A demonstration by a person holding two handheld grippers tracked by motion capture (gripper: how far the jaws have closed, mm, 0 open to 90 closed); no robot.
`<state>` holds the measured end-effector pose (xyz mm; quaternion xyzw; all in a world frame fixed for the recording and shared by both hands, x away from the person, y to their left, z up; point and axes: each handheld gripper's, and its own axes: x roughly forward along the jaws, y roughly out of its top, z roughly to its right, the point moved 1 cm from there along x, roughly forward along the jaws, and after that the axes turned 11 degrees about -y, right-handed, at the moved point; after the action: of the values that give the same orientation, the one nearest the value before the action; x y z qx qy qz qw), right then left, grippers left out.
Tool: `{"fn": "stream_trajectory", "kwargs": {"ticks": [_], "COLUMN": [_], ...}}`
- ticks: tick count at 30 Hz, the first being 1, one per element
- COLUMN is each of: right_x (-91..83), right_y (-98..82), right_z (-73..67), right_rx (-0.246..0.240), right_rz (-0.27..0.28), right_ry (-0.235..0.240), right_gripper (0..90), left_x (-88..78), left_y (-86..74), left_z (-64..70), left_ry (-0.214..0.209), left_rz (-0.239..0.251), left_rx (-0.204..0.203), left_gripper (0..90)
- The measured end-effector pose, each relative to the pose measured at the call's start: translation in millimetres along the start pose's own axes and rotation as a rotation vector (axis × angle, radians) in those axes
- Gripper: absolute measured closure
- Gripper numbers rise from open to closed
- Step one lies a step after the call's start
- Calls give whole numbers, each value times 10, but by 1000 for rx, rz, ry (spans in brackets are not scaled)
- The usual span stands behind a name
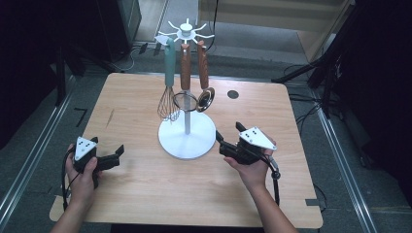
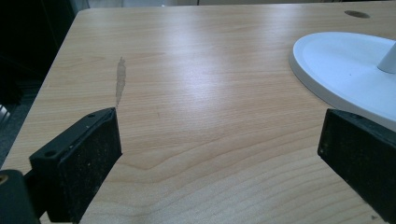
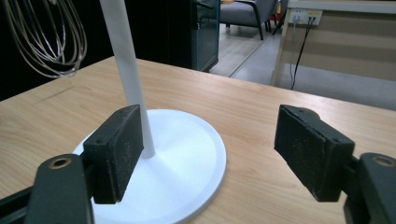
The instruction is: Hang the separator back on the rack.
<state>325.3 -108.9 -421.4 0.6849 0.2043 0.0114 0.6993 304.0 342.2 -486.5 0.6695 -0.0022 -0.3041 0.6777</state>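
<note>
Rack point(image 1: 187, 138) between both grippers, on desk point(image 1: 145, 194) | left gripper point(image 1: 108, 156): jaws apart, empty, white base just right of them | right gripper point(image 1: 228, 138): jaws apart, empty, pole ahead by one jaw | whisk point(image 1: 168, 104) hanging beyond

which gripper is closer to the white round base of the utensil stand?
Right. The right gripper sits open just off the white round base at its right edge. The left gripper is also open, but further off to the base's left, over bare wooden table.
</note>
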Motion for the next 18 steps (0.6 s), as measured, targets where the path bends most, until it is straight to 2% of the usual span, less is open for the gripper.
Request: {"fn": "stream_trajectory", "kwargs": {"ticks": [13, 18], "right_x": [-15, -31], "right_y": [-315, -392], "right_z": [136, 221], "right_rx": [11, 34], "right_rz": [-54, -57], "right_ry": [-44, -68], "right_gripper": [246, 245], "left_x": [-1, -6], "left_y": [-1, -1], "left_z": [2, -2], "left_ry": [2, 1], "left_rz": [2, 1], "left_rx": [-2, 0], "left_gripper": [1, 1]}}
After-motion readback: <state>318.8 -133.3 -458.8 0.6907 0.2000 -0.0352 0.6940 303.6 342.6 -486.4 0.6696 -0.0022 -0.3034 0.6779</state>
